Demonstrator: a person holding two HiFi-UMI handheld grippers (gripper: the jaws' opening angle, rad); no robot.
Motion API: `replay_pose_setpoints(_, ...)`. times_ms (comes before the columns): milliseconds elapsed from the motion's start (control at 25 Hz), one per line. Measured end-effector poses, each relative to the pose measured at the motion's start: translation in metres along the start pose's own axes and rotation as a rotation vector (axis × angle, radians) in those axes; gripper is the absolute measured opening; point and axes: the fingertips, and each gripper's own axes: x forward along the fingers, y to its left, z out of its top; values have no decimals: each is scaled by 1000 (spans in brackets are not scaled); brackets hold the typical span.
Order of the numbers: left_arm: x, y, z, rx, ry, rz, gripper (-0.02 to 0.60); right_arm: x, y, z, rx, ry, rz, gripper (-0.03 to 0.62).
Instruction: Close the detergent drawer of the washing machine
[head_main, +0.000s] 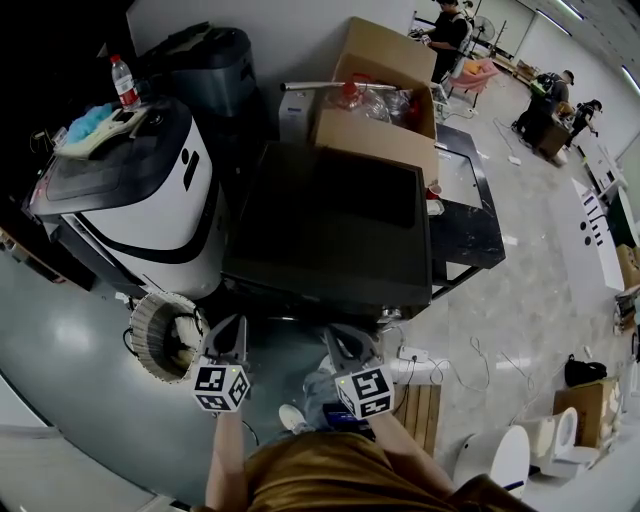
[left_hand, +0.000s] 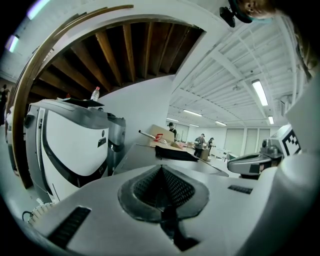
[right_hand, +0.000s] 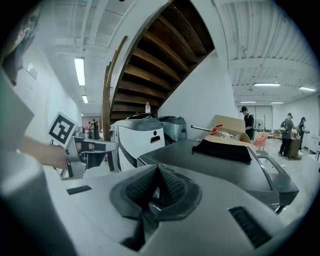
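Note:
A dark grey washing machine (head_main: 330, 225) stands in front of me, its flat top filling the middle of the head view. Its detergent drawer does not show in any view. My left gripper (head_main: 229, 338) hovers below the machine's front left corner, jaws shut and empty. My right gripper (head_main: 349, 346) is level with it, below the front edge, also shut on nothing. In the left gripper view the ribbed pads (left_hand: 172, 185) meet, with the machine top (left_hand: 150, 157) beyond. The right gripper view shows the same: pads (right_hand: 170, 187) together and the machine top (right_hand: 215, 170) ahead.
A white and black machine (head_main: 130, 200) with a water bottle (head_main: 124, 82) on top stands to the left. A round basket (head_main: 165, 335) sits on the floor near my left gripper. An open cardboard box (head_main: 385, 95) rests behind the washer. A dark table (head_main: 465, 200) and power strip (head_main: 415, 355) are to the right.

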Motion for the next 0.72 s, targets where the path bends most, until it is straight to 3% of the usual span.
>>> replay_pose_setpoints(720, -7, 2, 3, 2, -16, 7, 25, -3, 2, 0, -27, 0, -4, 12)
